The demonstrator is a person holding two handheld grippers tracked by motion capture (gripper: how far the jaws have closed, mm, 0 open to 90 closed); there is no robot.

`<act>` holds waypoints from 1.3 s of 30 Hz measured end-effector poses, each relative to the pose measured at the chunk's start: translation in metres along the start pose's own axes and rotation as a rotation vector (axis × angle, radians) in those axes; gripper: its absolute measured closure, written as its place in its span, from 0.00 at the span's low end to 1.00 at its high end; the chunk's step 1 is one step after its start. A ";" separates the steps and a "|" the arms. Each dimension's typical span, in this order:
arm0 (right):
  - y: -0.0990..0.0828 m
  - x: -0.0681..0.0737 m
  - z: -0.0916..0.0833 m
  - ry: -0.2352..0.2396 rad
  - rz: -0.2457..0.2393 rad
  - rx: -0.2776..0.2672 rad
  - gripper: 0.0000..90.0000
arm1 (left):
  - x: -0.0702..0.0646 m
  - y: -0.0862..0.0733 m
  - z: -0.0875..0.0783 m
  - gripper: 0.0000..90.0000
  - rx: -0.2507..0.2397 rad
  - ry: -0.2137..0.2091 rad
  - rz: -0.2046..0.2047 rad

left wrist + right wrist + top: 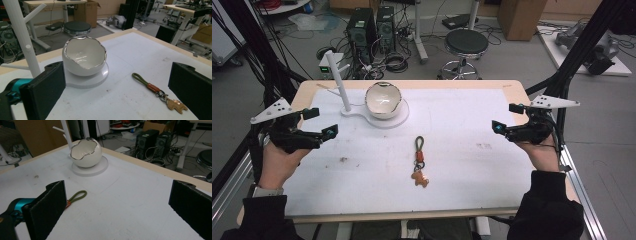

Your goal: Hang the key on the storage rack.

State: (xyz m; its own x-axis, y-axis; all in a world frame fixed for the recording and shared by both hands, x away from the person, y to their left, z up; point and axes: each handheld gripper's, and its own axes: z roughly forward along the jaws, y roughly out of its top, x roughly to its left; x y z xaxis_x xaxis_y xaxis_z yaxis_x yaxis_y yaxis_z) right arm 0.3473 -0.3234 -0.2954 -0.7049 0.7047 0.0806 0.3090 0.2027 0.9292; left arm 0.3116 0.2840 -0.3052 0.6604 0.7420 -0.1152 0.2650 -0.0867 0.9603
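Note:
A keychain (419,161) with an olive loop, an orange band and a tan bear charm lies flat at the table's middle (160,93) (77,196). Behind it a white eggshell-shaped bowl (383,99) (84,58) (86,152) with a silver rim sits on a round white base. My left gripper (320,122) (120,92) hovers at the table's left edge, open, nothing between its jaws. Held at the right edge, my right gripper (507,118) (120,207) is also open and empty. Both point inward toward the middle.
A white branched stand (339,80) rises left of the bowl on the same base. The white mat (462,165) covers the wooden table. Beyond the far edge are a black stool (466,44), computer towers (371,27) and cables on the floor.

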 end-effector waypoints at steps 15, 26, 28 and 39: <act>0.001 0.007 0.014 0.012 -0.018 0.035 0.01 | -0.001 -0.002 0.002 0.02 0.000 0.007 0.003; 0.005 0.017 0.046 0.042 -0.035 0.051 0.01 | -0.002 -0.011 -0.005 0.02 -0.003 0.010 0.000; 0.005 0.018 0.050 0.045 -0.037 0.053 0.01 | -0.002 -0.012 -0.006 0.02 -0.003 0.010 -0.003; 0.012 0.039 0.110 0.093 -0.081 0.097 0.01 | -0.004 -0.025 -0.021 0.02 -0.007 0.038 0.002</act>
State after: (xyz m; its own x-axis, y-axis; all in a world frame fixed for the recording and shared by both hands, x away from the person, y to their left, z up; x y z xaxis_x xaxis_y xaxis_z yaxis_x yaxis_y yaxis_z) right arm 0.3943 -0.2187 -0.3209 -0.7850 0.6179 0.0438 0.3055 0.3247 0.8951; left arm 0.2876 0.2975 -0.3233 0.6335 0.7668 -0.1039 0.2591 -0.0838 0.9622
